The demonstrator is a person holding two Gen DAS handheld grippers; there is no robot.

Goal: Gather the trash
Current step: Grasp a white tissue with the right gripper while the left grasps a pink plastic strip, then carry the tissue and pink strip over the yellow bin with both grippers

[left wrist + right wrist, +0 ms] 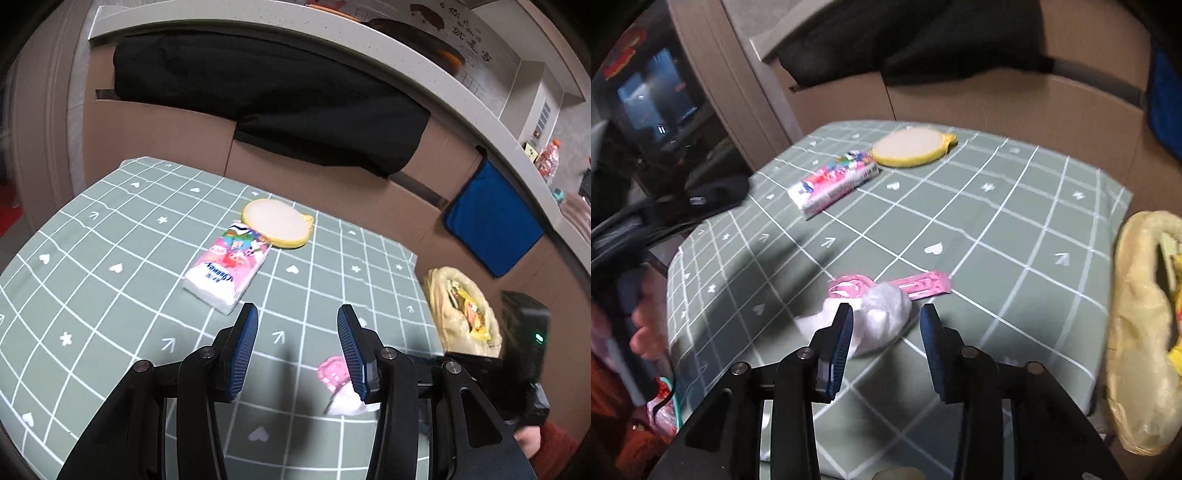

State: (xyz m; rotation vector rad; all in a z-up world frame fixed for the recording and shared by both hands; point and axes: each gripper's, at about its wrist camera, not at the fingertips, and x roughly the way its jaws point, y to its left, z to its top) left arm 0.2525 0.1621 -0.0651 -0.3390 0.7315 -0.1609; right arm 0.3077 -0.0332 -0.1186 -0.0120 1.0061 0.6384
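Both grippers stand with their fingers spread and nothing between them. At the bottom centre of the right wrist view, the right gripper (886, 314) hangs low over the green checked tablecloth (1015, 221), its left finger just in front of a crumpled white tissue (886, 314) that lies against a pink wrapper (916, 286) in the lower middle of the frame. At the bottom centre of the left wrist view, the left gripper (297, 325) hovers above bare cloth, and the same tissue (347, 404) and pink wrapper (332, 371) peek out beside its right finger at lower right. Off the table's edge, at the right of both frames, a yellowish plastic trash bag (1137, 332) gapes with colourful scraps inside. Farther back, near the middle of the frame, a pink pocket-tissue pack (229, 269) lies touching a round yellow-rimmed sponge (277, 221). Beyond the table, in the upper half, black fabric (277, 99) drapes over cardboard boxes (155, 136), with a blue pad (491, 221) at the right.
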